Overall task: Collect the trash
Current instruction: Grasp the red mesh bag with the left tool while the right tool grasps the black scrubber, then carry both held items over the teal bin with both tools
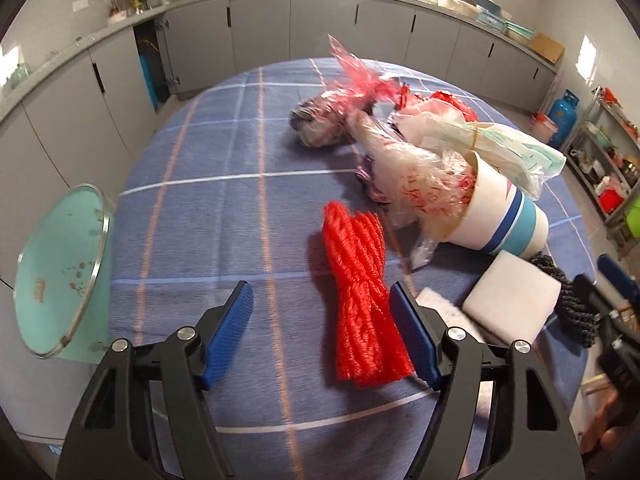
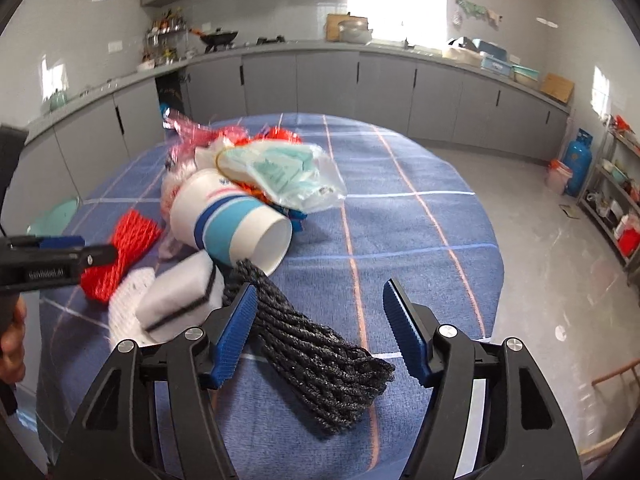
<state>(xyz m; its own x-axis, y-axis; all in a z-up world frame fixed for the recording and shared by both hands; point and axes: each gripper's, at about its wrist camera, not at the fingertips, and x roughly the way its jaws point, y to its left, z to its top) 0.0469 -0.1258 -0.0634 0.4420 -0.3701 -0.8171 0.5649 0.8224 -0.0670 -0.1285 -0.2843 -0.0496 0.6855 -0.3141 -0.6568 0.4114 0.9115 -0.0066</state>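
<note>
Trash lies on a round table with a blue checked cloth (image 1: 224,208). A red mesh net (image 1: 360,292) lies between the fingers of my open left gripper (image 1: 321,294), near its right finger. A paper cup with blue bands (image 1: 500,216) lies on its side among crumpled plastic bags (image 1: 420,176). A white sponge (image 1: 512,300) lies beside it. A black mesh bundle (image 2: 320,360) lies between the fingers of my open right gripper (image 2: 320,296), against its left finger. The cup (image 2: 236,220), the sponge (image 2: 180,292) and the red net (image 2: 124,248) also show in the right wrist view.
A teal bin with a metal rim (image 1: 60,276) stands at the table's left edge. Grey kitchen cabinets (image 1: 260,32) run along the back wall. A blue gas cylinder (image 2: 578,164) and a metal shelf (image 2: 624,208) stand at the right.
</note>
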